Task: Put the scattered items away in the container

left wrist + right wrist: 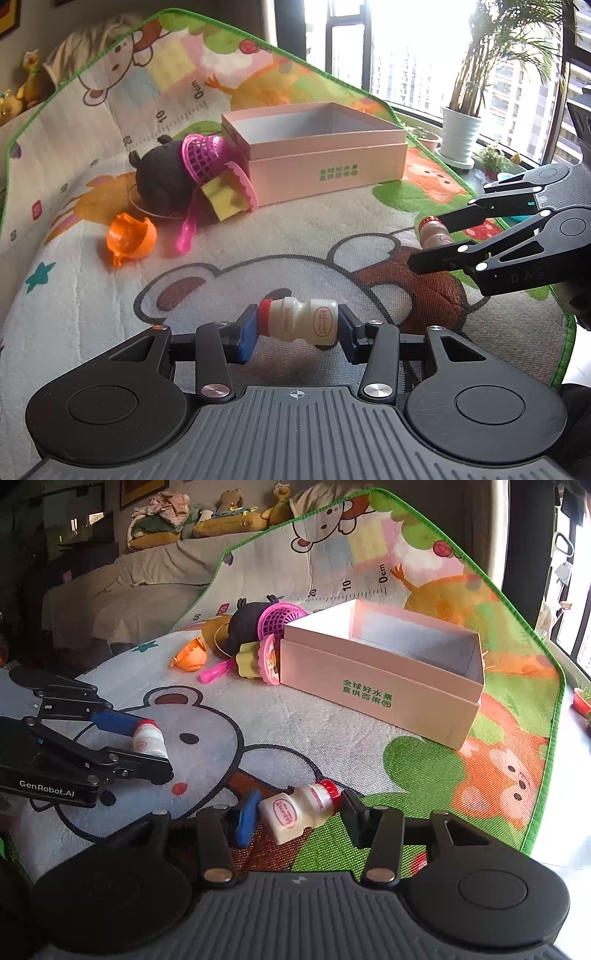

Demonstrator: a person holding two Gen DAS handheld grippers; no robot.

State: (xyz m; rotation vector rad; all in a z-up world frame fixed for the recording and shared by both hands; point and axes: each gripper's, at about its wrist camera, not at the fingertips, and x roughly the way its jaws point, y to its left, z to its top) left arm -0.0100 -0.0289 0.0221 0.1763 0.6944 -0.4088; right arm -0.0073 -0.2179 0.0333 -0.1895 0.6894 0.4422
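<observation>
My left gripper (297, 326) is shut on a small white yogurt bottle (299, 321) with a red cap, gripped end to end just above the play mat. The right wrist view shows the same bottle (147, 740) in that gripper (157, 747). My right gripper (299, 812) is shut on a second yogurt bottle (295, 810), which lies tilted on the mat with pads at its base and cap. From the left wrist view this gripper (428, 242) and its bottle (432, 230) are at the right. The open pink box (325, 173) (369, 686) stands empty farther back.
Left of the box lie a black plush (162, 177), a magenta basket (203, 155), a yellow cupcake toy (229, 192), a pink spoon (186, 232) and an orange shell (129, 236). Potted plants (458, 136) stand by the window beyond the mat's green edge (554, 709).
</observation>
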